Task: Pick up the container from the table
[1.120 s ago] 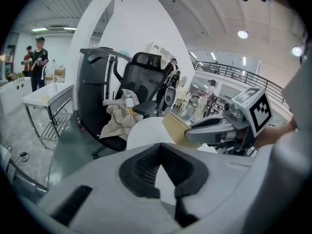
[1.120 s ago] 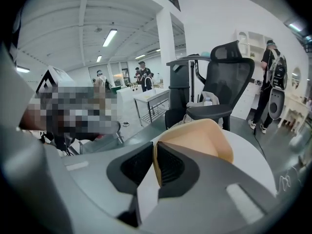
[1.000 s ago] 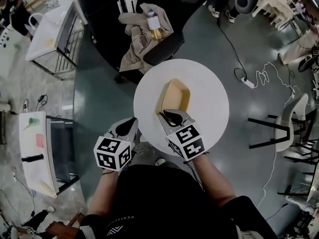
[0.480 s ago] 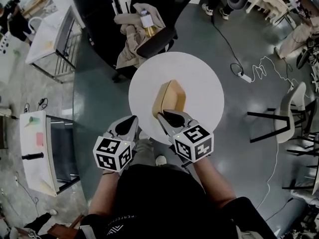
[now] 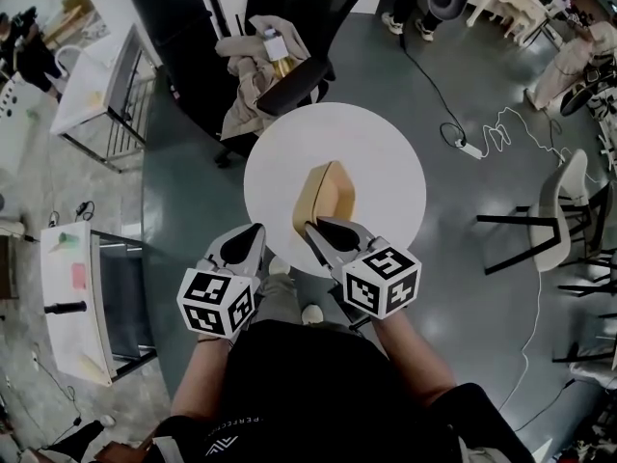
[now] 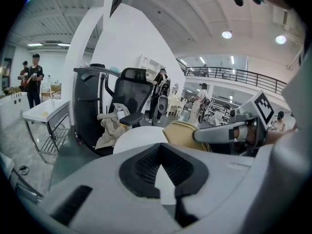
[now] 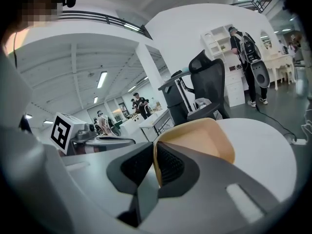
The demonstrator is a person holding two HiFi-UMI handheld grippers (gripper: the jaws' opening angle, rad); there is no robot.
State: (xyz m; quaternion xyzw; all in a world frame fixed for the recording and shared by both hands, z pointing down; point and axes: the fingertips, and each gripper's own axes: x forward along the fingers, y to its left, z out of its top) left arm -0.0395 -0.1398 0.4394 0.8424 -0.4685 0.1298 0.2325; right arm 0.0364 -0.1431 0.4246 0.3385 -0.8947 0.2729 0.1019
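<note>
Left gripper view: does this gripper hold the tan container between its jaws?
No: the left gripper has its jaws together on nothing, while the tan container is clamped by the right gripper.

Right tool (image 5: 314, 229) rolled, raised; container (image 5: 323, 193) tipped further on edge above table (image 5: 386, 157).

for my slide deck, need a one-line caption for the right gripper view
Right hand-held gripper clamps the rim of a tan container over the round white table

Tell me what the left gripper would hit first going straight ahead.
Most likely the bare top of the round white table: the left gripper points down at it, left of the tan container in the right gripper. Depth is uncertain.
</note>
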